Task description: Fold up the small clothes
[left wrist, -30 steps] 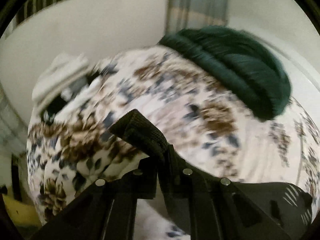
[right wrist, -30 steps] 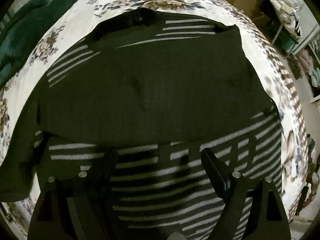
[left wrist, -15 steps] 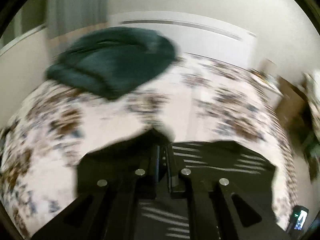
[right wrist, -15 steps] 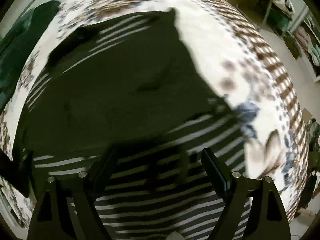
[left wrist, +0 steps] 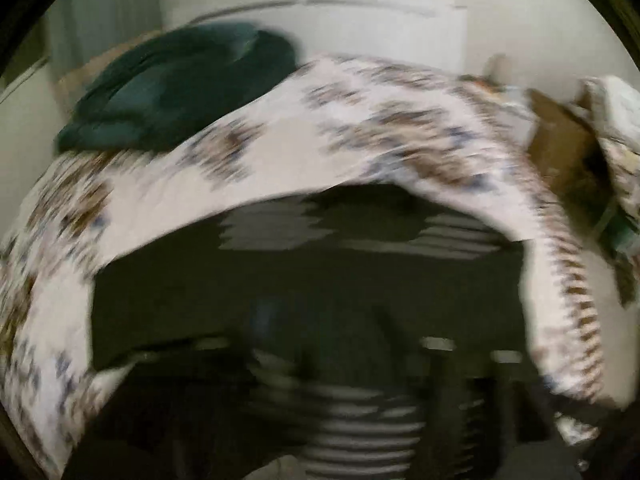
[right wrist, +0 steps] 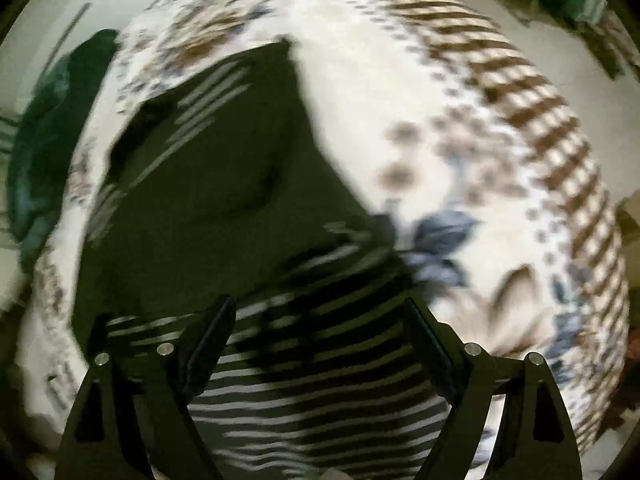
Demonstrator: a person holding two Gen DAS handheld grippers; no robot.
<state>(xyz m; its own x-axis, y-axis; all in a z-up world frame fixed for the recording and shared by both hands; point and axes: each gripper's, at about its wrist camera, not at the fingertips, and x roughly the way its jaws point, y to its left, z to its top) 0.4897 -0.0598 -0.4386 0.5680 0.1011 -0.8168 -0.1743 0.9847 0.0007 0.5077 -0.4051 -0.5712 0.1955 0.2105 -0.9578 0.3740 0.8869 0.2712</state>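
Floral cotton covers the bed (right wrist: 400,92), which fills the ground ahead of both sets of jaws and gives a broad, flat surface for folding. Ahead of the left jaws and off to their left, a dark green blanket (left wrist: 180,92) lies bunched at the far end of the bed, well apart from the work.

The black shirt with white stripes (right wrist: 208,184) lies flat on the bed, running from directly under the right jaws away to their front and left. Part of it appears already turned over itself, since a plain dark panel sits over the striped layer; that reads as a fold partly made.

The right gripper (right wrist: 320,340) hangs over the striped near edge with its jaws wide apart and nothing between them, probably placed to take that edge next. The left gripper (left wrist: 340,360) is smeared by motion blur above the same shirt, so I cannot tell how its jaws stand or whether they hold cloth.
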